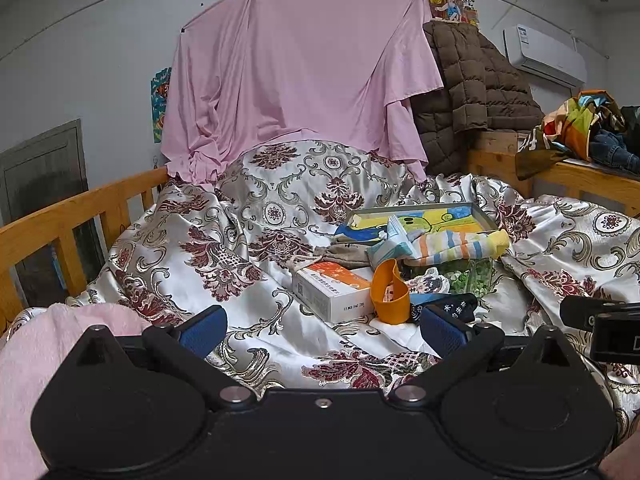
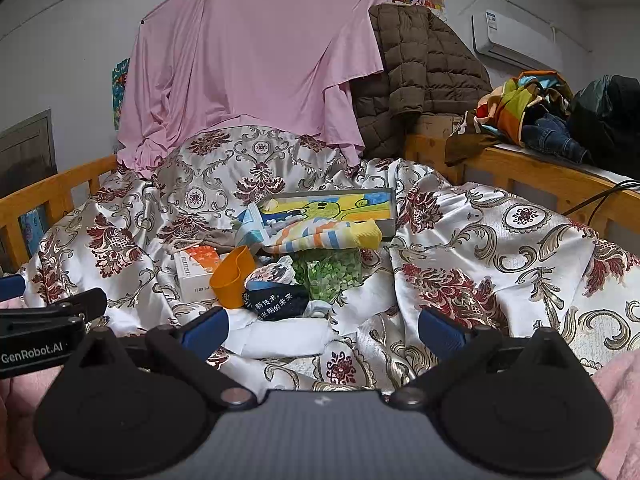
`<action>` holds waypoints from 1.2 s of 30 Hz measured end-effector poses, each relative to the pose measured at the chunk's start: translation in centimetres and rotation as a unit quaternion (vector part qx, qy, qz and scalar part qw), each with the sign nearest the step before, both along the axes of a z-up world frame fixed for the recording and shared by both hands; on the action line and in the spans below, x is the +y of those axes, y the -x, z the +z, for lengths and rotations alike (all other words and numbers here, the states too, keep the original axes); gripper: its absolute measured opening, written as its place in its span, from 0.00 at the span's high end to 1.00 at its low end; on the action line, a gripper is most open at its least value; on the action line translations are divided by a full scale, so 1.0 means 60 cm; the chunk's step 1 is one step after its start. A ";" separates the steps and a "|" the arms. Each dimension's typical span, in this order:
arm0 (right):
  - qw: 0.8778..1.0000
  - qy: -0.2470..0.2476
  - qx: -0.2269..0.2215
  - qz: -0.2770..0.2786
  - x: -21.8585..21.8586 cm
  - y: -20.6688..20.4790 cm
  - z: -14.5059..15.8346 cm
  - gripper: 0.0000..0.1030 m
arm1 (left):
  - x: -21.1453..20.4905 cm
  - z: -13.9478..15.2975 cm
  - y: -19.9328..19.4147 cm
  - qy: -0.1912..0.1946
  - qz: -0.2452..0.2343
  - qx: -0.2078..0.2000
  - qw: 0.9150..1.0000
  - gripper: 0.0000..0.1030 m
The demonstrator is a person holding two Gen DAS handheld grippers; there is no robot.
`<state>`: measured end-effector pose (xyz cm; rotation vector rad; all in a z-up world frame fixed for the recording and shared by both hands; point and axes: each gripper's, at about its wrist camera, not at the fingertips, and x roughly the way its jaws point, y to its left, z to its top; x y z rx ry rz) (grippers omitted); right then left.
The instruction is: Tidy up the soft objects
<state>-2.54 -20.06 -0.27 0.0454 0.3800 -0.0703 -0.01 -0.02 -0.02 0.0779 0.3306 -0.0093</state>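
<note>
A pile of small things lies mid-bed on the floral satin cover point(image 1: 248, 240): a striped sock point(image 1: 460, 246) point(image 2: 324, 236), a grey drawstring pouch point(image 1: 344, 254), an orange soft cup sleeve point(image 1: 390, 294) point(image 2: 232, 280), a dark blue cloth with white characters point(image 2: 276, 304) point(image 1: 452, 308), a white cloth point(image 2: 280, 340), and a green patterned bag point(image 2: 332, 272). My left gripper point(image 1: 320, 330) is open and empty, just short of the pile. My right gripper point(image 2: 322, 332) is open and empty, over the white cloth.
A white and orange box point(image 1: 332, 288) and a painted picture tray point(image 1: 424, 220) lie in the pile. Wooden bed rails point(image 1: 60, 220) run left and right. A pink sheet point(image 1: 296, 72) and brown coat point(image 1: 472, 88) hang behind. A pink fleece point(image 1: 32, 360) lies near me.
</note>
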 end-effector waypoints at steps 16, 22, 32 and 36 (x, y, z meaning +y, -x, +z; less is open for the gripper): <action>1.000 0.000 0.001 0.000 0.000 0.000 0.000 0.00 | 0.000 0.000 0.000 0.000 0.000 0.000 1.000 0.01; 1.000 0.000 0.001 0.000 0.000 -0.001 0.000 0.00 | 0.000 0.000 0.000 0.000 0.000 0.000 1.000 0.01; 1.000 -0.003 0.005 -0.004 -0.001 -0.002 0.003 0.00 | -0.002 -0.004 0.000 -0.004 -0.005 -0.002 1.000 0.01; 1.000 -0.012 0.016 -0.002 -0.011 -0.006 0.009 0.00 | -0.003 -0.002 -0.003 -0.001 -0.003 0.008 1.000 0.01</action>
